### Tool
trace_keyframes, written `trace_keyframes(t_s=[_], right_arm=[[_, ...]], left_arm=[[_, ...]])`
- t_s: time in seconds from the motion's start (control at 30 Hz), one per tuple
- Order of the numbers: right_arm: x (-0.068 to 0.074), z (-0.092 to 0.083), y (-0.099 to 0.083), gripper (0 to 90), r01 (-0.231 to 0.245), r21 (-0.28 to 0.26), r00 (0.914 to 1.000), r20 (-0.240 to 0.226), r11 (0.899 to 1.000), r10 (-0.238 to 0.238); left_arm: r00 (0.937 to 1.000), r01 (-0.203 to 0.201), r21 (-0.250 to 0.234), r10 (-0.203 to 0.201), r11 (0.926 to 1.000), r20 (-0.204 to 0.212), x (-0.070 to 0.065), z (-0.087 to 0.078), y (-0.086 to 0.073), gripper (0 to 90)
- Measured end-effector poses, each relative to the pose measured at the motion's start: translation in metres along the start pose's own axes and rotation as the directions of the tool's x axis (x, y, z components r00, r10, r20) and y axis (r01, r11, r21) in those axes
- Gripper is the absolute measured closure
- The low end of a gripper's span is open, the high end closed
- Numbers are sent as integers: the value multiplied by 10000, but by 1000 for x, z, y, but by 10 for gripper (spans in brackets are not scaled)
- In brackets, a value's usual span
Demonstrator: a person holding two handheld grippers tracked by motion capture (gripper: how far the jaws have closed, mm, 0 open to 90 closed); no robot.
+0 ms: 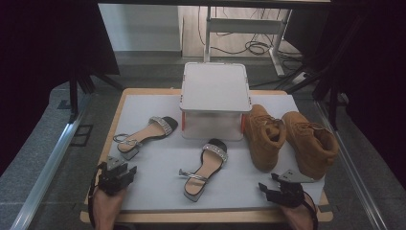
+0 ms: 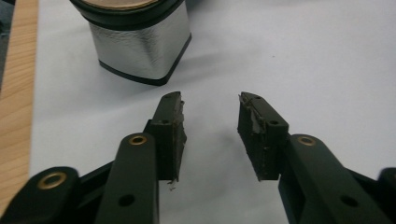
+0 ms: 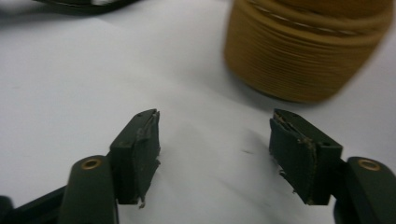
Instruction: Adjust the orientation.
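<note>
On the desk (image 1: 143, 98), whose wooden edge frames a pale grey mat (image 1: 158, 182), the largest item is a white lidded box (image 1: 215, 96) standing at the far middle. To its right stand two tan lace-up boots (image 1: 287, 139), side by side, toes toward me, the left one touching the box's right corner. Next in size, two flat sandals with studded straps: the first sandal (image 1: 143, 134) lies left of the box, angled, heel toward my left hand; the second sandal (image 1: 205, 168) lies at the middle of the mat, heel nearest me. Smallest entries, my own tools. My left gripper (image 1: 116, 173) rests at the near left corner of the mat, just beside the first sandal's silver block heel (image 2: 140, 46), which my left gripper view shows standing ahead and left of the tips; its fingers (image 2: 170, 135) stand partly apart, with bare mat between them. My right gripper (image 1: 277, 189) sits at the near right edge, near the heel (image 3: 308, 51) of a boot; its fingers (image 3: 140, 154) stand apart, holding nothing.
</note>
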State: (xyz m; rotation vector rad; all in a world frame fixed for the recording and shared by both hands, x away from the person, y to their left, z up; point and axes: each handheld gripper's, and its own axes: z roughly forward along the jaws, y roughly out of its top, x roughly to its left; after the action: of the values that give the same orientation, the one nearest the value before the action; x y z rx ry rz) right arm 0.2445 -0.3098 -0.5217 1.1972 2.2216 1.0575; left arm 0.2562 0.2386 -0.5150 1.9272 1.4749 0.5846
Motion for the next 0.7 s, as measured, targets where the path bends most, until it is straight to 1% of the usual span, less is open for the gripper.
trace_keyframes(t_s=[0.1,0.13,0.17,0.2,0.23,0.27,0.3,0.33,0.43,0.47,0.57,0.7], right_arm=[[-7,0,-2,263,-212,-32,9991,357,9998,213],[-7,0,-2,263,-212,-32,9991,357,9998,213],[-8,1,-3,248,-290,-18,9988,405,9996,291],[-9,3,-4,211,-415,-197,9986,330,9989,422],[-9,3,-4,211,-415,-197,9986,330,9989,422],[-9,4,-5,179,-437,-269,9986,290,9987,445],[-5,8,-7,118,-432,-488,9982,396,9979,452],[-2,9,-9,111,-337,-624,9973,629,9975,377],[-2,10,-10,109,-463,-756,9967,627,9961,511],[-2,10,-10,109,-450,-786,9969,614,9959,499],[-2,10,-10,109,-445,-784,9968,626,9959,494],[-2,10,-10,109,-450,-786,9968,627,9959,500]], left_arm=[[10000,-2,-11,2,10000,-56,1,-1,0,654],[10000,11,-36,-11,10000,-63,2,-1,1,654],[10000,5,-26,-5,10000,-46,3,-1,1,674],[10000,-9,-16,9,10000,-49,4,-1,1,702],[10000,-16,-3,16,10000,-46,5,-1,1,702],[10000,-45,30,45,10000,-49,6,-1,1,717],[10000,-55,51,55,10000,-80,7,-1,1,744],[10000,-21,84,22,10000,-84,9,0,0,758],[10000,24,110,-23,9999,-97,12,0,0,786],[10000,75,128,-74,9999,-64,14,0,0,810],[9999,87,181,-85,9998,-78,18,1,1,841],[9998,100,191,-97,9998,-164,21,1,1,856]])
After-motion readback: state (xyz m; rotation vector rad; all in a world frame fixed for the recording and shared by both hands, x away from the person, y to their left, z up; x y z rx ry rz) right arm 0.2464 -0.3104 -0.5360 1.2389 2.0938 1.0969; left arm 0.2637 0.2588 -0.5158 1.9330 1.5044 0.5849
